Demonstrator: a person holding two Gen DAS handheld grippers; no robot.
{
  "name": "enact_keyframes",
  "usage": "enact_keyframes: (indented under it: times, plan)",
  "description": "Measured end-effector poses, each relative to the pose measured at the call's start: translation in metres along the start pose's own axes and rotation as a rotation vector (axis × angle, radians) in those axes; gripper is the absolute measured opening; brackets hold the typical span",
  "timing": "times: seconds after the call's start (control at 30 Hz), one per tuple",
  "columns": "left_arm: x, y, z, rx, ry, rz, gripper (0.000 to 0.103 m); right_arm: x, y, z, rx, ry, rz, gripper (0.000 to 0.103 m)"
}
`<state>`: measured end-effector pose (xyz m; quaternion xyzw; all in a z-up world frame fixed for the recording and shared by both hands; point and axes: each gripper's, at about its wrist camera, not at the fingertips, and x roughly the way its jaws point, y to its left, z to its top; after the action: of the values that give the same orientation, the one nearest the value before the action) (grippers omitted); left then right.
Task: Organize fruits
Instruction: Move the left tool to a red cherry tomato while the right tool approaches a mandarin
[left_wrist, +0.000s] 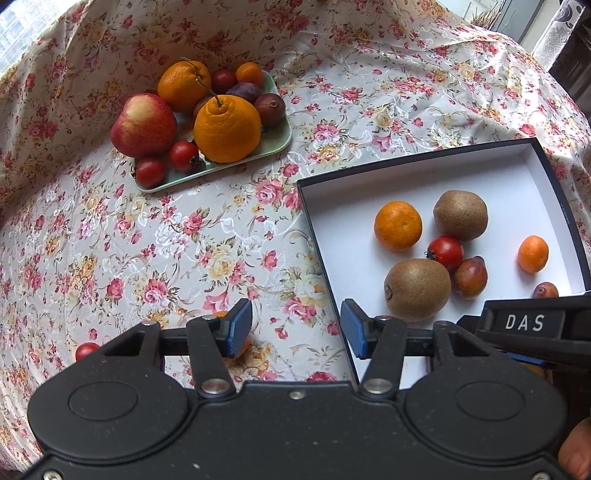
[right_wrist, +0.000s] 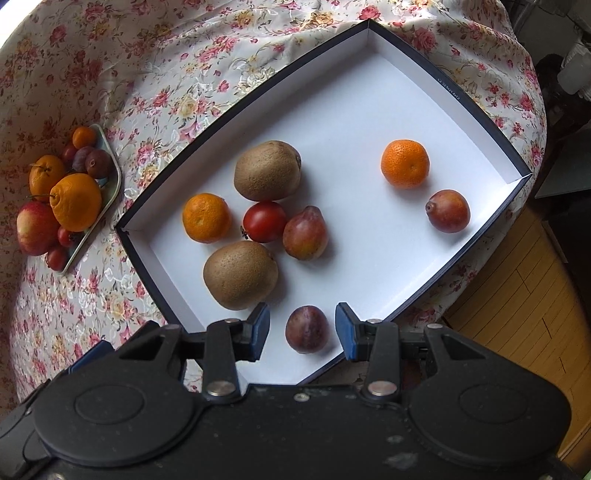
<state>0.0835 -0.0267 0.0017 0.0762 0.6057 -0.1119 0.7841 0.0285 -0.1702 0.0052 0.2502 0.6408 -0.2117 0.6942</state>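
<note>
Floral tablecloth (left_wrist: 184, 240) over table, wooden floor (right_wrist: 517, 295) at 4 o'clock, navy box (right_wrist: 480, 110) with white interior holding kiwis (right_wrist: 267, 170), mandarins (right_wrist: 405, 163), tomato (right_wrist: 265, 221), plums, green tray (left_wrist: 273, 144) of fruit at 10 o'clock, left gripper (left_wrist: 296, 328) fingers apart over cloth, right gripper (right_wrist: 301, 332) fingers apart, plum (right_wrist: 306, 328) between them, untouched.

Table covering: floral tablecloth (left_wrist: 221, 236), cream with pink roses (glossy, creased).
Floor: wood planks (right_wrist: 524, 314), beside the table edge.
Window: bright daylight (left_wrist: 14, 26), far left.
Curtain: patterned sheer (left_wrist: 554, 33).
</note>
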Motion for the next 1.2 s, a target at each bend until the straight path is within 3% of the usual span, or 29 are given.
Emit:
enact_keyframes:
  times: [0.7,1.2]
  plan:
    - [-0.009,0.125,-0.017,-0.160,0.012,0.058,0.059,0.013,0.129,-0.047,-0.200,0.058,0.062,0.043]
    - [-0.011,0.203,-0.035,-0.292,0.029,0.064,0.059,0.046,0.189,-0.075,-0.291,0.096,0.013,0.042]
